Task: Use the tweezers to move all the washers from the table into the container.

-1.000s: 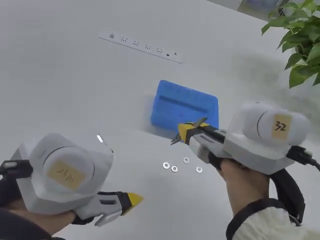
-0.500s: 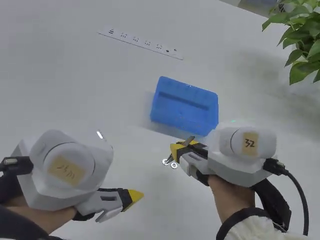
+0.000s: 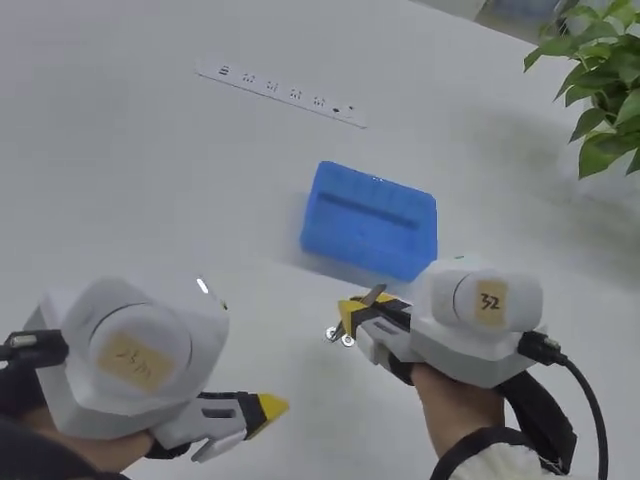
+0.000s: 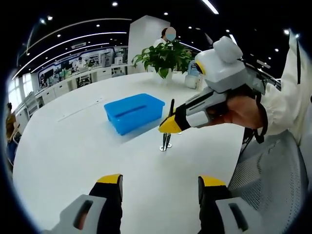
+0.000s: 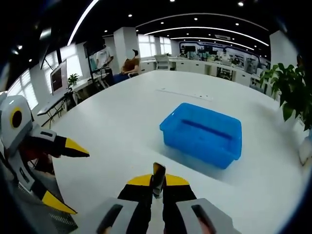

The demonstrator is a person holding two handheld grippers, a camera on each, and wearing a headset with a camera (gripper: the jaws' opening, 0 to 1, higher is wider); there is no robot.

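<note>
"What are my right tongs (image 3: 352, 312) doing?"
"They're pressed tight on the tweezers (image 4: 168, 124). The tips point down at the washers (image 3: 338, 336) on the desk (image 3: 150, 180), on the near side of the blue container (image 3: 370, 220)."
"And my left tongs (image 4: 161, 181)?"
"Spread wide, holding nothing, nearer to me on the left."

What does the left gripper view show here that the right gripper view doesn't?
Left gripper view, not the right: the right claw seen from outside, holding the tweezers tip-down on the table, with this view's own jaws apart. Right gripper view, not the left: the left claw from outside, open, and the tweezers' end pinched between this view's own shut jaws. Both: the blue container, the plant and the white table.
</note>
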